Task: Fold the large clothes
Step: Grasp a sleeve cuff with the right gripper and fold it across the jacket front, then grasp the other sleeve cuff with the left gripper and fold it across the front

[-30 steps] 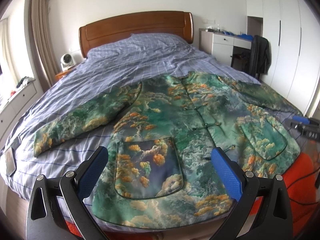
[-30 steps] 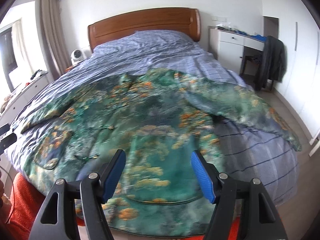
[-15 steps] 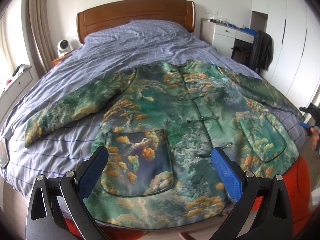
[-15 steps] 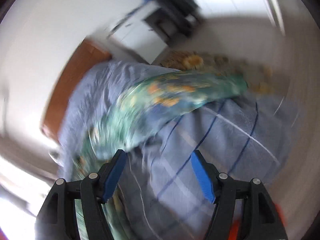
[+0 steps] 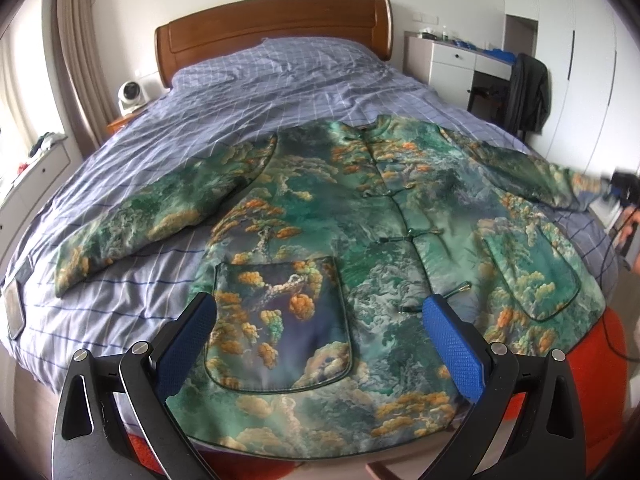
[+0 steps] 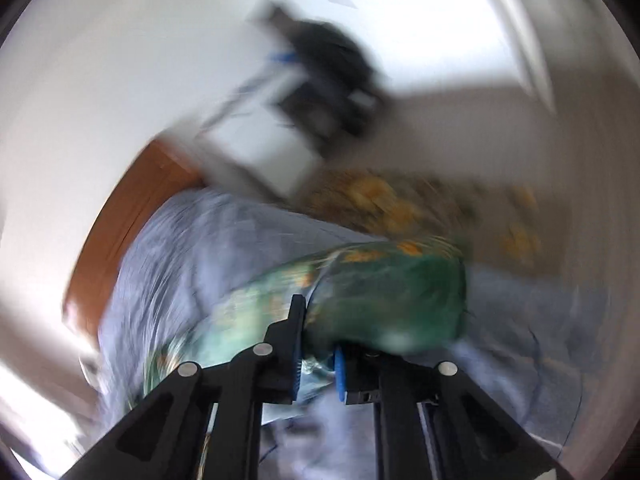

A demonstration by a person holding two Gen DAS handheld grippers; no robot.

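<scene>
A green jacket (image 5: 360, 240) with orange cloud and pine print lies front up on the bed, both sleeves spread out. My left gripper (image 5: 320, 340) is open and empty, hovering above the jacket's hem by the left pocket (image 5: 276, 320). My right gripper (image 6: 318, 354) is shut on the cuff of the jacket's right sleeve (image 6: 384, 304). That view is blurred by motion. The right gripper also shows at the sleeve's end in the left wrist view (image 5: 622, 188).
The bed (image 5: 280, 92) has a blue checked cover and a wooden headboard (image 5: 272, 36). A white desk (image 5: 456, 60) and a chair with a dark garment (image 5: 528, 92) stand at the right. A small fan (image 5: 130, 94) sits at the left. Something orange-red (image 5: 592, 368) lies under the hem.
My right gripper swung from the hem to the right sleeve's cuff and shut on it. My left gripper drew back a little and stayed open.
</scene>
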